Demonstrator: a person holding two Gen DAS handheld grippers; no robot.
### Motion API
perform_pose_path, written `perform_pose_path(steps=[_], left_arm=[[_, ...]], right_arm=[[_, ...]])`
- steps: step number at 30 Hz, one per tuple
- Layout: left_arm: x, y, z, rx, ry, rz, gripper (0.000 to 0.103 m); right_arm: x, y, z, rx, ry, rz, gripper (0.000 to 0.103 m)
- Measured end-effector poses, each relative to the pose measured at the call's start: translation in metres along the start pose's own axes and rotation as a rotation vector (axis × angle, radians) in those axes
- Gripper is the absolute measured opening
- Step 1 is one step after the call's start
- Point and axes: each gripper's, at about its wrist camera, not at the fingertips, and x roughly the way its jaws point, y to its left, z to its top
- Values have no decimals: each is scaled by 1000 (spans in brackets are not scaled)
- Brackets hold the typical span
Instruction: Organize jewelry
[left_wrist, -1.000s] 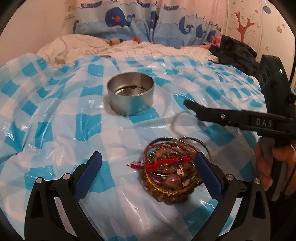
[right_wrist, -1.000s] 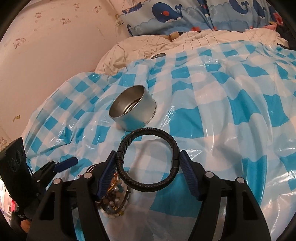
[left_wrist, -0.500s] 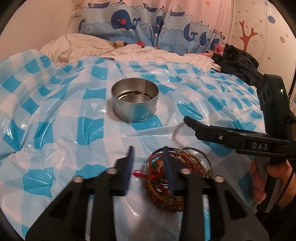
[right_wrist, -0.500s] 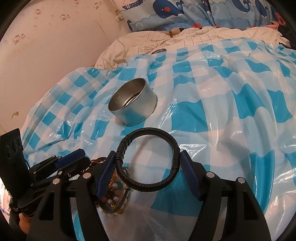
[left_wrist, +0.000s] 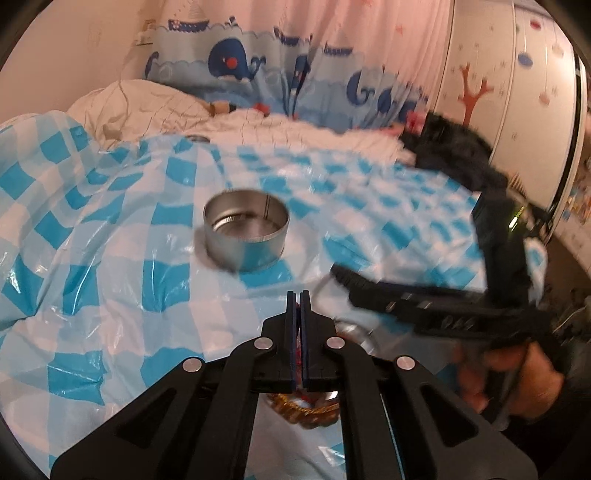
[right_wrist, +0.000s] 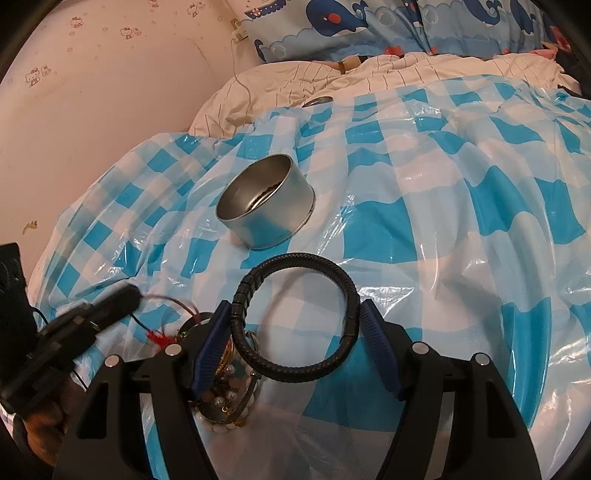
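A bed under a blue-checked plastic sheet (right_wrist: 424, 206) is filling both views. Only the right wrist view is showing the black braided bracelet (right_wrist: 295, 317), which the right gripper (right_wrist: 295, 354) is pinching across, jaws half open, with a red cord (right_wrist: 162, 334) trailing at 9 o'clock. The left gripper (left_wrist: 299, 314) is showing jaws pressed together; any grip is unclear. The jewelry pile (left_wrist: 306, 406) is lying beneath, the tin (left_wrist: 245, 230) at 12 o'clock amid open sheet.

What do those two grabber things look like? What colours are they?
Both are black. The left gripper has two flat fingers with dark blue pads and round silver screws on its angular arms. The right gripper looks the same, with ridged blue pads and silver screws; a small green light glows on its body.
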Motion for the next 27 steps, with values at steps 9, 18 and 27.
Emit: perform_pose_path(steps=[9, 18, 27], left_arm=[[-19, 18, 10, -124, -87, -119, 1], [-30, 31, 21, -218, -148, -222, 1], [0, 31, 74, -178, -150, -189, 1]], right_arm=[[0, 0, 0, 0, -1, 2, 68], [-8, 2, 3, -11, -52, 17, 68], [-20, 9, 11, -48, -128, 1, 67]])
